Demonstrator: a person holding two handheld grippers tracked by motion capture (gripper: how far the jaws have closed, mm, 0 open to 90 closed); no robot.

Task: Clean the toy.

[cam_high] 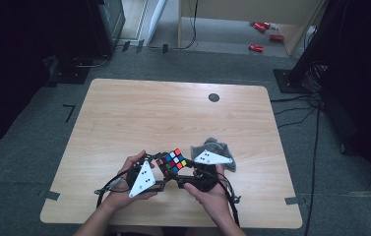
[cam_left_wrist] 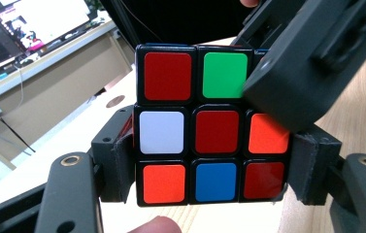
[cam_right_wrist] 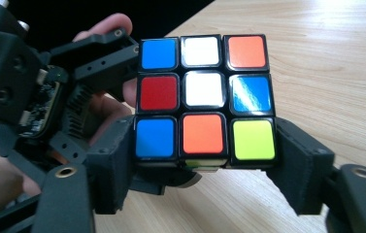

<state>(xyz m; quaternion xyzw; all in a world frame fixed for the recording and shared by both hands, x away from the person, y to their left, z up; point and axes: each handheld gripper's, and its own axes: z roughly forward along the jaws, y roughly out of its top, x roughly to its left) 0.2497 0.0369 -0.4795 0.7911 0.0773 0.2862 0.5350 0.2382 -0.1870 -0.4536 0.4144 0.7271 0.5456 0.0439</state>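
- Puzzle cube [cam_high: 170, 162]: held above the near middle of the wooden table [cam_high: 139, 113], between the two grippers, with one corner tilted up in the high view.
- Left gripper [cam_left_wrist: 213, 167]: jaws narrowed onto the cube. In the left gripper view both pads press against the lower two rows of the face with the red centre, one pad on each side, with no gap showing.
- Right gripper [cam_right_wrist: 205, 170]: jaws at a middling width. In the right gripper view the pads flank the bottom row of the white-centred face; the left pad touches the cube's side. Whether the right pad presses on it cannot be told.
- Both hands, left hand [cam_high: 124, 189] and right hand [cam_high: 212, 194], carry the grippers just beside each other at the near edge of the table.
- A dark grey cloth bag [cam_high: 218, 150] lies on the table just behind the right gripper.
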